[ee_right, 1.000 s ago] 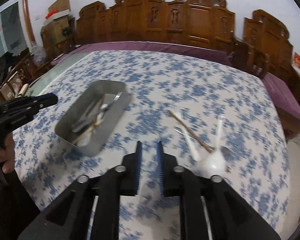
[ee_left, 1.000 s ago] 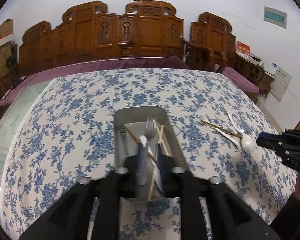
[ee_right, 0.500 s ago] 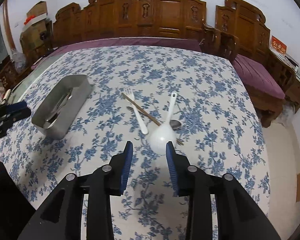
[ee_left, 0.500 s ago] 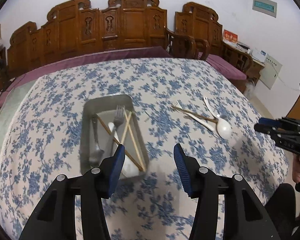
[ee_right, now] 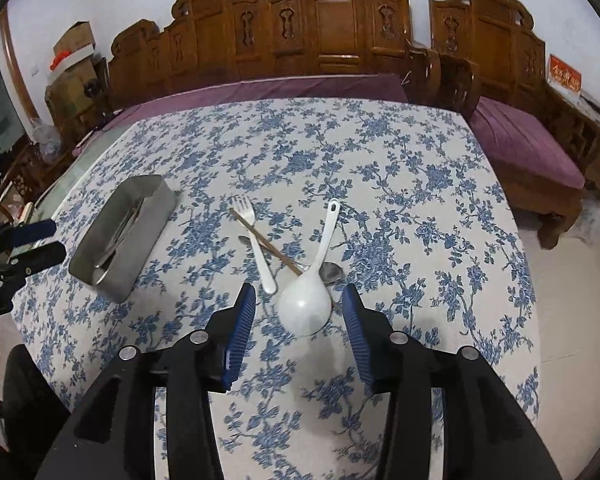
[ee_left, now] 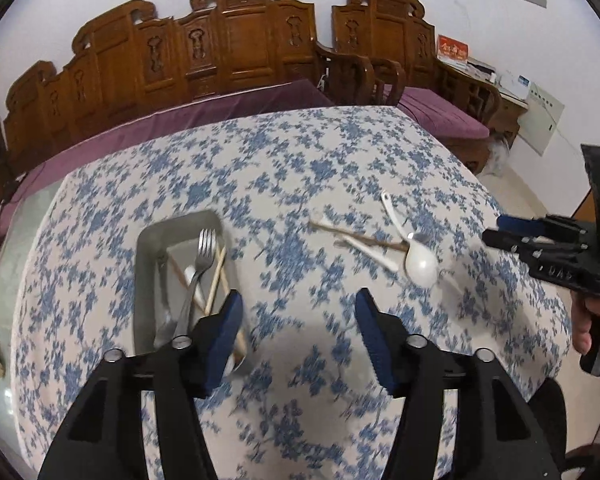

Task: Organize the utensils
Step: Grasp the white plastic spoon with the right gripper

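White and glossy, the ladle-shaped soup spoon [ee_right: 305, 305] lies bowl-first between the spread blue pads of the right gripper [ee_right: 299, 322], its slim handle running toward 12 o'clock. It looks like ceramic or melamine: rigid, light, slick on the rounded bowl, and liable to chip if dropped. The handle seems the better hold, pinched across its flat sides near the neck, since the bowl would likely squirt from the pads. A white fork [ee_right: 256, 242], a brown chopstick [ee_right: 266, 242] and a metal spoon [ee_right: 329, 271] lie crossed beneath and beside it at 11 o'clock, so lifting may drag them. The steel tray [ee_right: 150, 236] sits at 10 o'clock on the floral tablecloth [ee_right: 420, 208], already holding a metal fork [ee_left: 202, 258] and chopsticks [ee_left: 216, 280]. The left gripper [ee_left: 298, 330] hangs wide open and empty beside the tray.
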Tool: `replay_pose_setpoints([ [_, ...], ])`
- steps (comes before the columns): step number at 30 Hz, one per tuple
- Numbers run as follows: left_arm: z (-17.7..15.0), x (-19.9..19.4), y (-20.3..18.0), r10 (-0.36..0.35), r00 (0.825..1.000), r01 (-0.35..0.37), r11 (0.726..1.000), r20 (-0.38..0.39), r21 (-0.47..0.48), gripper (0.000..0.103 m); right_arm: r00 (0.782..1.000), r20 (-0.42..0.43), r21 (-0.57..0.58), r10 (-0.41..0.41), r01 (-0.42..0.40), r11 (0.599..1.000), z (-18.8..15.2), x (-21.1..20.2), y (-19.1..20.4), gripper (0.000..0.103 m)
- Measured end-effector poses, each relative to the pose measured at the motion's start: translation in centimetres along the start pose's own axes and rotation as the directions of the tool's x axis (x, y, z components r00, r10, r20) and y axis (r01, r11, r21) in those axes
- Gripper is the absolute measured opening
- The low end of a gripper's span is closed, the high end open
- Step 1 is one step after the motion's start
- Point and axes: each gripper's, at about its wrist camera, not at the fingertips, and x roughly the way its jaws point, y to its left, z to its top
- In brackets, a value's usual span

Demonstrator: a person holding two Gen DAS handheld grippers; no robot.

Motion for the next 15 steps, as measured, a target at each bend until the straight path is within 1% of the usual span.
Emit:
replay_pose_setpoints([
  [5,1.7,3.5,-1.9,-0.001,0.999,0.001,1.000,-0.034,-0.002,0.057,0.999,-0.041,-0.003,0.029,-0.029,1.000,0.0,2.5,-1.8,0.047],
  [8,2.0,5.8,-3.0,-0.004,0.998,0.004,1.000,-0.065,0.000,0.057,0.995,-0.066,-0.002,0.071,-0.072,0.997,-0.1,4.6,-2.4,0.047],
  [13,1.8,9.9,-4.3,-0.020,0.991,0.020,1.000,-0.129,-0.001,0.058,0.985,-0.130,0.010,0.109,-0.109,0.994,-0.2,8.7,-2.9,0.047],
  [15,1.8,11.2,-4.5,-0.027,0.988,0.026,1.000,-0.150,-0.009,0.058,0.983,-0.146,0.008,0.112,-0.112,0.994,-0.2,10.0,-3.0,0.047],
])
